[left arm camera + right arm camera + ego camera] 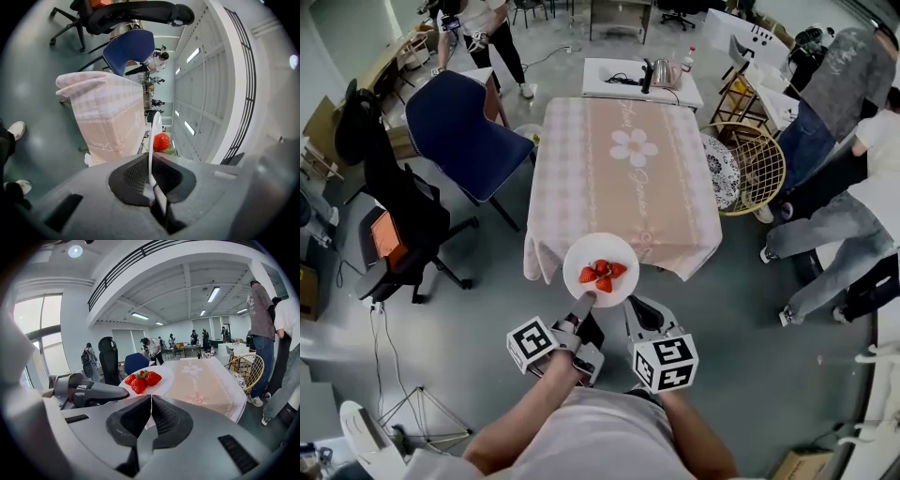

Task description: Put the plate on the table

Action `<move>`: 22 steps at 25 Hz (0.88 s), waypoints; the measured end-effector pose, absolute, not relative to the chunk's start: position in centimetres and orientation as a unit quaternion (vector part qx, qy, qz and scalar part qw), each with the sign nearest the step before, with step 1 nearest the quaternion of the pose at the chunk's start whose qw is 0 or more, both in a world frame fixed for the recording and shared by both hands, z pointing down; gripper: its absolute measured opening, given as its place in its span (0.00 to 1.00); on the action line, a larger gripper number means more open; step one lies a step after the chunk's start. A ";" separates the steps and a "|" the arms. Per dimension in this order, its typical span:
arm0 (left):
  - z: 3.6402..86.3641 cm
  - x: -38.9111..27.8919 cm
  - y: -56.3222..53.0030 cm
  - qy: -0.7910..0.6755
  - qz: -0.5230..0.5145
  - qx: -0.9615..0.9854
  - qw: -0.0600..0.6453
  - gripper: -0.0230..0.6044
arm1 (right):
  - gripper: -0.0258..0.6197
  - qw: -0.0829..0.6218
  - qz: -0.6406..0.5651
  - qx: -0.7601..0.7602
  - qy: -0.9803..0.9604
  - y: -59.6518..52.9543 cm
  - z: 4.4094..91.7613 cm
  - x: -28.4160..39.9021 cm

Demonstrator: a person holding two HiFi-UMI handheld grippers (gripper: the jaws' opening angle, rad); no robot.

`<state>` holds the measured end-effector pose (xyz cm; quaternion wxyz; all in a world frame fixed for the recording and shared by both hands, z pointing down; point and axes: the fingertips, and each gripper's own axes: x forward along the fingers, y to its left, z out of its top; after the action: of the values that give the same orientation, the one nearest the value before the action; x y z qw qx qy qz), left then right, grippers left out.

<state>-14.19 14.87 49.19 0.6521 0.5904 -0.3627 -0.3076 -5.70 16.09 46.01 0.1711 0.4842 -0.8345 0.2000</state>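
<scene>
A white plate (600, 269) carrying three strawberries (603, 273) hangs over the near edge of the table (623, 178), which wears a pink checked cloth with a flower print. My left gripper (584, 302) is shut on the plate's near rim. In the left gripper view the plate (154, 136) appears edge-on between the pads, with a strawberry (161, 140) beyond it. My right gripper (637, 304) sits just right of the plate, shut and holding nothing. The right gripper view shows the plate (161, 380), the strawberries (142, 379) and the left gripper (93, 392) ahead of its shut jaws (151, 401).
A blue chair (464, 131) and a black office chair (394, 216) stand left of the table. A wicker chair (750, 169) and people (834, 216) are at the right. Beyond the table is a white low table (619, 67) with a kettle (664, 72).
</scene>
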 end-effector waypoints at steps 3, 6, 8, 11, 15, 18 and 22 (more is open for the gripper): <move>49.0 -15.3 13.5 -0.352 -0.306 0.592 0.657 0.06 | 0.05 0.175 0.195 0.494 -0.829 14.9 45.7 -7.0; 48.7 -15.9 12.5 -0.337 -0.308 0.593 0.663 0.06 | 0.05 0.179 0.190 0.500 -0.826 14.3 45.3 -8.0; 48.6 -16.0 12.0 -0.329 -0.310 0.592 0.667 0.06 | 0.05 0.181 0.187 0.505 -0.823 14.0 45.0 -8.2; 48.6 -16.1 11.3 -0.322 -0.309 0.590 0.672 0.06 | 0.05 0.180 0.185 0.512 -0.819 13.3 44.7 -8.1; 48.8 -16.7 9.8 -0.324 -0.303 0.594 0.671 0.06 | 0.05 0.173 0.181 0.515 -0.820 12.0 44.7 -7.9; 48.4 -17.3 8.4 -0.329 -0.298 0.606 0.660 0.06 | 0.05 0.167 0.181 0.517 -0.820 11.2 44.6 -7.4; 48.1 -17.4 6.5 -0.337 -0.296 0.612 0.651 0.06 | 0.05 0.157 0.183 0.517 -0.822 9.8 44.7 -6.7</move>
<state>-17.39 6.49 48.06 0.6513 0.6121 -0.3366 -0.2964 -6.67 9.75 44.66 0.1566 0.5169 -0.8215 0.1828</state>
